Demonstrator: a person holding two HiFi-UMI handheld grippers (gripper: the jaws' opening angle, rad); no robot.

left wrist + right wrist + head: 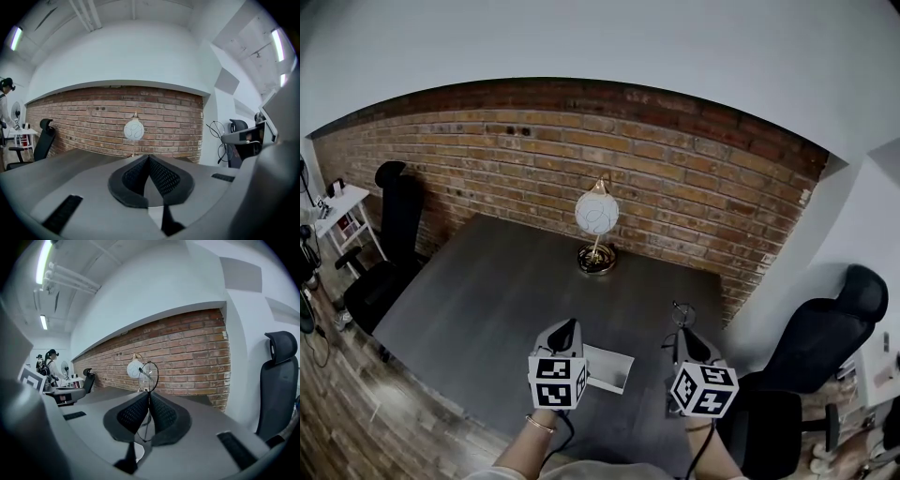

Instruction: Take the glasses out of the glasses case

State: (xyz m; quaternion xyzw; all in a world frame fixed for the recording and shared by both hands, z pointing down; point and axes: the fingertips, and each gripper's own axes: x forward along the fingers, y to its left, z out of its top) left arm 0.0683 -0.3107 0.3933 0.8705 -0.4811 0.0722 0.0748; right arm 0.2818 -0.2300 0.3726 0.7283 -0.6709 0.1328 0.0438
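Observation:
My right gripper (682,330) is shut on thin wire-rimmed glasses (680,311), held upright above the grey table's (487,291) near right part. In the right gripper view one round lens (149,377) stands above the closed jaws (149,393). A white glasses case (609,367) lies on the table between the two grippers. My left gripper (565,325) hovers just left of the case, shut with nothing in it (149,157). From the left gripper view the glasses (216,136) show at the right, beside the right gripper.
A globe lamp (596,214) on a brass base stands at the table's far edge against the brick wall (675,178). Black office chairs sit at the left (389,234) and right (825,328). A white shelf (342,211) stands far left. A person (49,364) stands in the background.

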